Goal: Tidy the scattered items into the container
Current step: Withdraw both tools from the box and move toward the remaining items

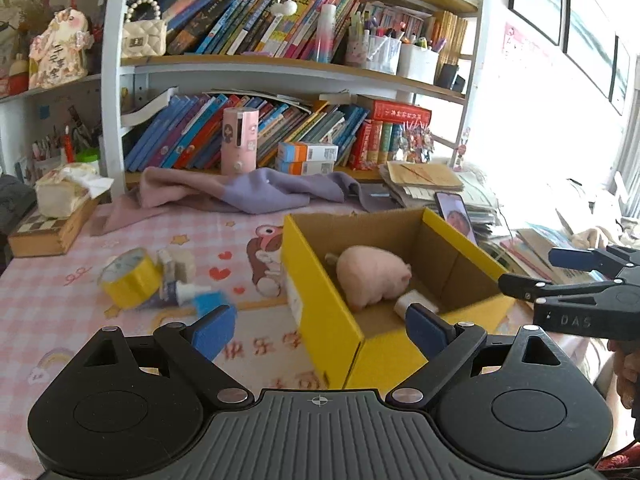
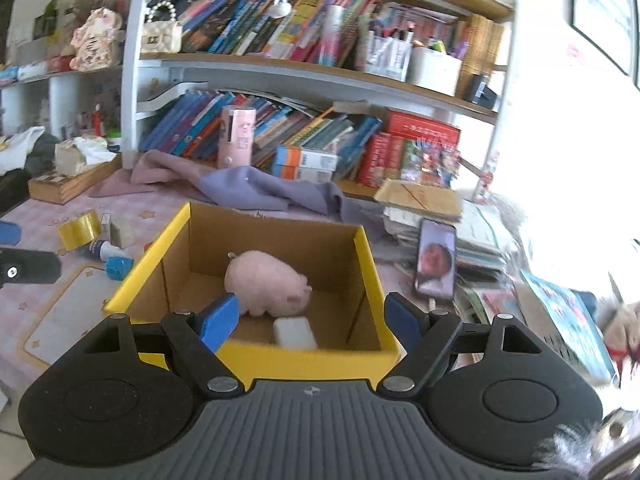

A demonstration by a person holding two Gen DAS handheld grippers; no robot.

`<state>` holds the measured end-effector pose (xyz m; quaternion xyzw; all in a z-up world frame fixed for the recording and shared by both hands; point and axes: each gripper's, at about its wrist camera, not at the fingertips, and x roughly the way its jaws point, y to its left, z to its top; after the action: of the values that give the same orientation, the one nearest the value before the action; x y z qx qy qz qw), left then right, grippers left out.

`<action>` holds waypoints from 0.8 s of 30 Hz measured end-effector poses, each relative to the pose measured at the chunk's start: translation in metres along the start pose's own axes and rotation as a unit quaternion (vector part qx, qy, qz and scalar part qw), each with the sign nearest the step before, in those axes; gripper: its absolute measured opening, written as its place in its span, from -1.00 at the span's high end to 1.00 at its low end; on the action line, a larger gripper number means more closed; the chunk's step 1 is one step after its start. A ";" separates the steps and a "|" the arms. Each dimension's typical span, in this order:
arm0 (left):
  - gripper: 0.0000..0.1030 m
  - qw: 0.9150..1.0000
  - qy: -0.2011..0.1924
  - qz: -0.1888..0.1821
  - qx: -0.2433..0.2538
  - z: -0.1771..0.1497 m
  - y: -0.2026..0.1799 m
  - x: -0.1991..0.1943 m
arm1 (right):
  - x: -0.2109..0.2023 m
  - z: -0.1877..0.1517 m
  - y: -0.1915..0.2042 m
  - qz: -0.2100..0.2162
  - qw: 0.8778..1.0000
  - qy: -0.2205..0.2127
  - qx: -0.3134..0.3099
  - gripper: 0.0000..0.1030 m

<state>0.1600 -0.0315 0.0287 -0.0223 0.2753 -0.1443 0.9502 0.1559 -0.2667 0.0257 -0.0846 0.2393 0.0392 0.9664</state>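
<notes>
Both grippers spread wide with nothing in them, left gripper (image 1: 318, 330), right gripper (image 2: 312, 322), yellow cardboard box (image 2: 280, 356) on a pink checked tablecloth (image 1: 48, 304) holding a plush pig (image 2: 266, 282) and white block (image 2: 295, 333), tape roll (image 1: 130, 282) and small bits scattered left of it, messy bookshelf (image 1: 256, 68) behind, purple cloth (image 1: 264, 190) draped at its foot.

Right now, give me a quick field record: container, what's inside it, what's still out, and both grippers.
container: yellow cardboard box, open top, on the pink tablecloth
inside: pink plush pig; small white block by the near wall
still out: yellow tape roll, beige block, small bottle, blue item, all left of the box
left gripper: open, empty, near the box's front corner
right gripper: open, empty, over the box's near edge
</notes>
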 end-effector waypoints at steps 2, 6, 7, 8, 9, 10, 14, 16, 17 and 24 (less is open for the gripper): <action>-0.83 1.000 -0.003 -0.002 0.003 -0.012 0.005 -0.015 | -0.016 -0.006 0.012 -0.012 1.000 0.005 0.011 -0.53; -0.83 1.000 -0.004 -0.008 0.006 -0.034 0.011 -0.043 | -0.047 -0.020 0.037 -0.025 1.000 -0.003 0.014 -0.54; -0.83 1.000 -0.003 -0.010 0.004 -0.039 0.015 -0.050 | -0.054 -0.024 0.044 -0.030 0.999 -0.001 0.013 -0.54; -0.83 1.000 -0.002 -0.011 0.001 -0.044 0.018 -0.055 | -0.061 -0.028 0.051 -0.033 0.999 0.000 0.013 -0.54; -0.83 1.000 -0.001 -0.009 -0.002 -0.048 0.023 -0.061 | -0.067 -0.032 0.057 -0.034 0.999 0.000 0.015 -0.54; -0.83 1.000 0.001 -0.005 -0.004 -0.051 0.028 -0.065 | -0.072 -0.036 0.062 -0.036 0.999 0.001 0.016 -0.54; -0.83 1.000 -0.002 0.018 0.006 -0.059 0.046 -0.083 | -0.086 -0.045 0.083 -0.040 0.999 0.002 0.007 -0.54; -0.83 0.999 -0.005 0.032 0.024 -0.063 0.053 -0.090 | -0.088 -0.045 0.090 -0.041 0.999 -0.002 0.006 -0.54; -0.83 0.999 -0.005 0.039 0.029 -0.065 0.056 -0.092 | -0.089 -0.044 0.094 -0.041 0.999 -0.003 0.007 -0.53; -0.83 0.998 0.012 0.064 0.000 -0.085 0.074 -0.112 | -0.090 -0.044 0.121 -0.001 0.998 0.035 0.058 -0.48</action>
<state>0.0444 0.0748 0.0053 -0.0026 0.2874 -0.0838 0.9541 0.0423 -0.1590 0.0118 -0.0297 0.2746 0.0215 0.9609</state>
